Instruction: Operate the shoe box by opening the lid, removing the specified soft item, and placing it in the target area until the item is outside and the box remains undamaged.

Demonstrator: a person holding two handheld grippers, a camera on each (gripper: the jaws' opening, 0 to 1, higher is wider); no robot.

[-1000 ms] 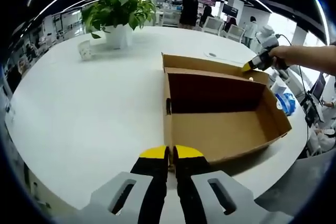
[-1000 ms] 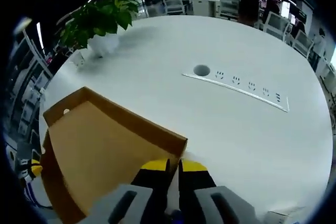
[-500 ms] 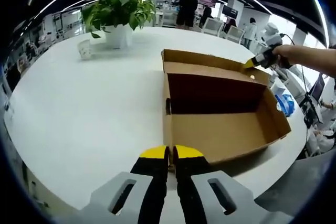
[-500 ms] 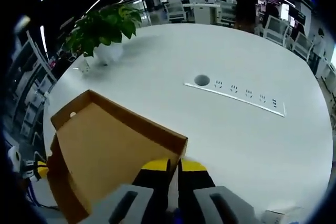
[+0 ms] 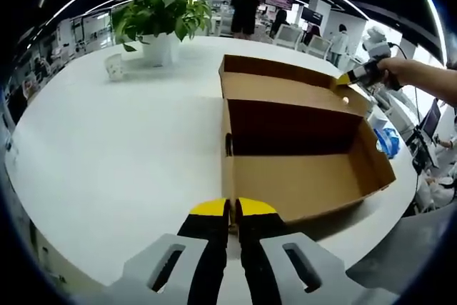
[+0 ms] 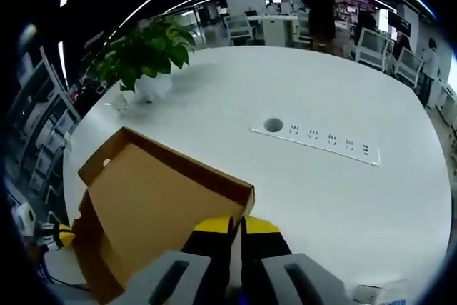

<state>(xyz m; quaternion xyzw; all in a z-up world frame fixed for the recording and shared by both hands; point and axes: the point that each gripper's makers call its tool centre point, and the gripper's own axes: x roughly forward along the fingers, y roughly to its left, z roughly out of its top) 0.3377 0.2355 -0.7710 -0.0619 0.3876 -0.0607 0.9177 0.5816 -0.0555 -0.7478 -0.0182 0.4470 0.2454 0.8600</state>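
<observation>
Your left gripper [image 5: 232, 208] has its jaws closed on the near wall of the shoe box [image 5: 300, 176], pinching the cardboard edge at the near-left corner. Box sits on the white surface [image 5: 114, 155], right side close to the surface's edge; the inside that shows is bare cardboard, and the soft item isn't visible in it.

Your right gripper [image 6: 235, 225] has its jaws closed on the free edge of the lid [image 6: 153, 201], at its corner. In the left gripper view it comes in from the right at the lid's far-right corner [image 5: 348, 78], with your hand [image 5: 400, 71] behind it. Lid is raised, hinged along the box's far wall, leaning back.

Open room: wide bare surface to the left of the box and beyond the lid. A potted plant [image 5: 161, 16] and a small white cup [image 5: 114, 68] stand far left, well apart from the box. A socket strip [image 6: 318, 136] with a round cable hole [image 6: 273, 125] lies beyond the lid, apart from it.
</observation>
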